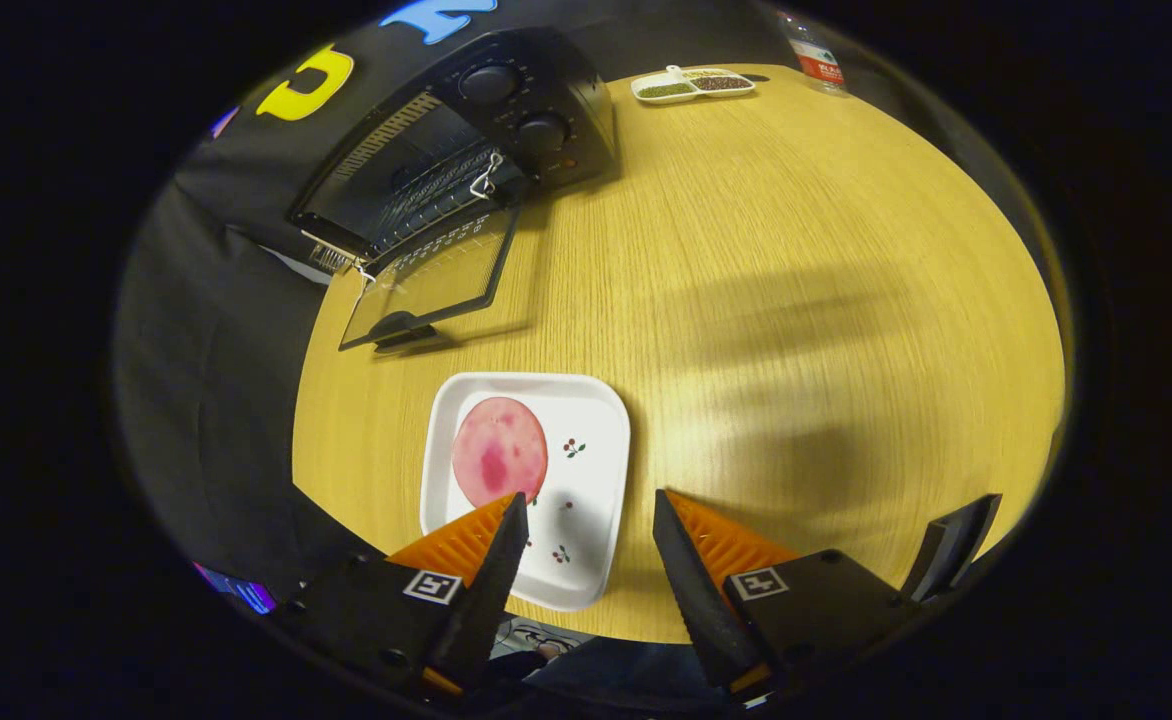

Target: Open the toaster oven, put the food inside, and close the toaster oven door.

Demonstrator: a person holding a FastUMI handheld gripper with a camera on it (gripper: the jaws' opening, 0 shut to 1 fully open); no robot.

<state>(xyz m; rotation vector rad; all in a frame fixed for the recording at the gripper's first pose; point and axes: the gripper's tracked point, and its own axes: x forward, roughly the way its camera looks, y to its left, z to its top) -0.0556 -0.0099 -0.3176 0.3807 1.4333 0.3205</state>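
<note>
Two gripper (590, 515) fingers gape, released, over a white square plate (601, 470); round pink meat slice (499, 451) at eleven o'clock, open black toaster oven (466, 150) beyond.

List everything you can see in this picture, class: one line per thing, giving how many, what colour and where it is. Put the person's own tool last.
toaster oven: one, black, far side of the table, door dropped open
oven rack: one, metal wire, inside the oven
table: one, light wood
plate: one, white, square, small cherry prints, just ahead of the tongs
slice of meat: one, pink, round, on the plate by one fingertip
divided dish: one, white, holding green and brown bits, far edge of the table
bottle: one, clear with red label, beyond the dish
tongs: one pair, fingers apart over the plate's near part, holding nothing
</note>
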